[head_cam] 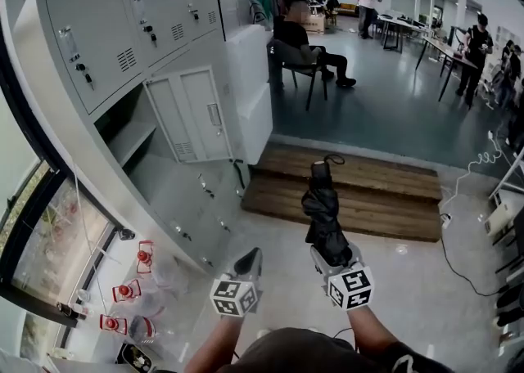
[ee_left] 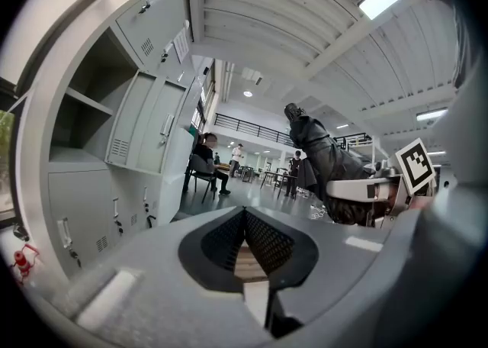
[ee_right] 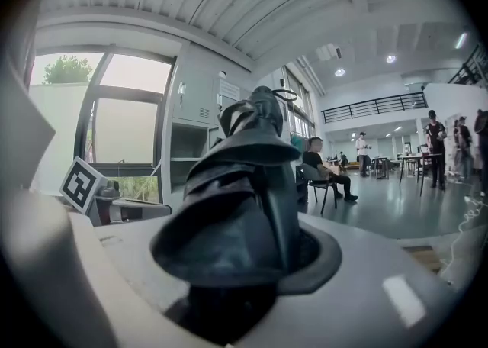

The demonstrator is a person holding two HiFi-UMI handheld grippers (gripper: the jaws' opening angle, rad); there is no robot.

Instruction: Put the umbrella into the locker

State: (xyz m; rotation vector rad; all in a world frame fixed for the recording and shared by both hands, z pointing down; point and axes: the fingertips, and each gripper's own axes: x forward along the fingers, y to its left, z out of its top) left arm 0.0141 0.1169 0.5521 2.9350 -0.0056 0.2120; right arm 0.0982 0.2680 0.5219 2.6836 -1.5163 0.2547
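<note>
- Black folded fabric fills the right gripper [ee_right: 255, 259]: its jaws are clamped on the near end of the umbrella [ee_right: 244, 178], which is bunched between them.
- From above, the right gripper [head_cam: 326, 250] holds the umbrella [head_cam: 321, 204] out in front of the person, in the air over the grey floor.
- Its long axis runs straight on from the jaws, away from the person, towards the wooden step [head_cam: 368, 191].
- The far end carries a thin cord loop [head_cam: 332, 159] and points away from the person; the bundle's thicker part sits nearer the jaws.
- The umbrella lies outside the locker [head_cam: 90, 44], off to its right and well apart from it.
- The left gripper [head_cam: 248, 263] is just beside the right one, pointing the same way.
- In its own view the left gripper [ee_left: 245, 220] has its jaws together at the tips, with nothing between them.
- One locker door [head_cam: 196, 114] stands open, baring a compartment with a shelf [head_cam: 131, 138]; the doors above it are closed.
- Beyond the step, a person sits on a chair [head_cam: 299, 65], and others stand by tables further off.
</note>
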